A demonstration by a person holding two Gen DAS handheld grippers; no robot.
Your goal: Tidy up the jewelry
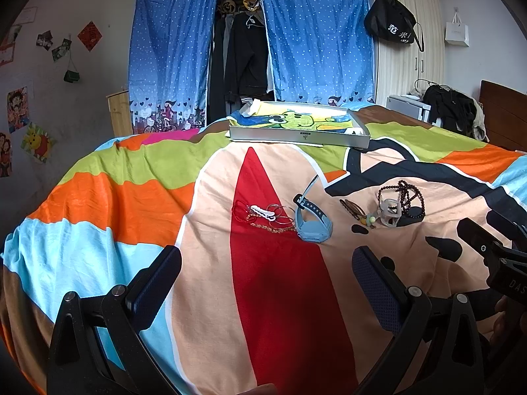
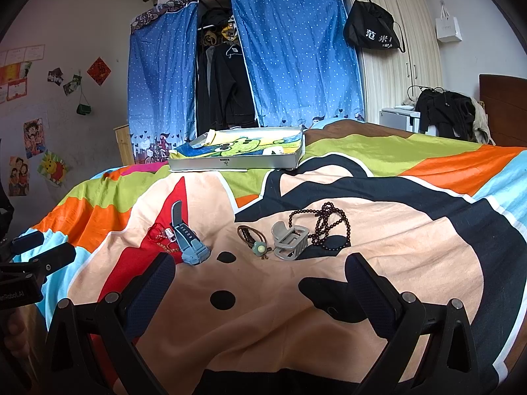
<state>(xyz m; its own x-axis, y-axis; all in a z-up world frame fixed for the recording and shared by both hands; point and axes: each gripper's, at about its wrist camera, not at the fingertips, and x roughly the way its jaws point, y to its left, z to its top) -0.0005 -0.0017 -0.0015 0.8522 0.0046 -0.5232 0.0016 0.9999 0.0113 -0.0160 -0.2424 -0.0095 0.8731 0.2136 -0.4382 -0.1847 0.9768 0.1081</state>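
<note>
**Both grippers spread wide above the bedspread, jewelry ahead**

Nearest your lens are your own tools: the left gripper (image 1: 266, 273) hangs over the red patch of the bedspread (image 1: 98, 197) with its jaws spread wide and nothing between them, and the right gripper (image 2: 260, 279) hangs over the peach area, also wide apart and empty. Each gripper shows at the edge of the other's view.

Past your left fingers lies a small cluster: a red cord bracelet (image 1: 242, 212), a white hair clip (image 1: 262, 212), thin metal bangles (image 1: 281, 215) and a fine gold chain (image 1: 273, 228), all overlapping or touching. Just to their right rests a blue watch (image 1: 311, 220), one strap end sticking up.

Further right, ahead of your right gripper, you have a brown hair tie (image 2: 252, 235) with a green bead charm (image 2: 260, 249), a grey claw clip (image 2: 290, 242) just beside it, and a dark beaded necklace (image 2: 329, 227) coiled against the clip.

At the far edge of the bed sits a shallow silver tray (image 2: 230, 163) lined with a cartoon-print cloth (image 2: 243, 144), well apart from all the jewelry.
</note>
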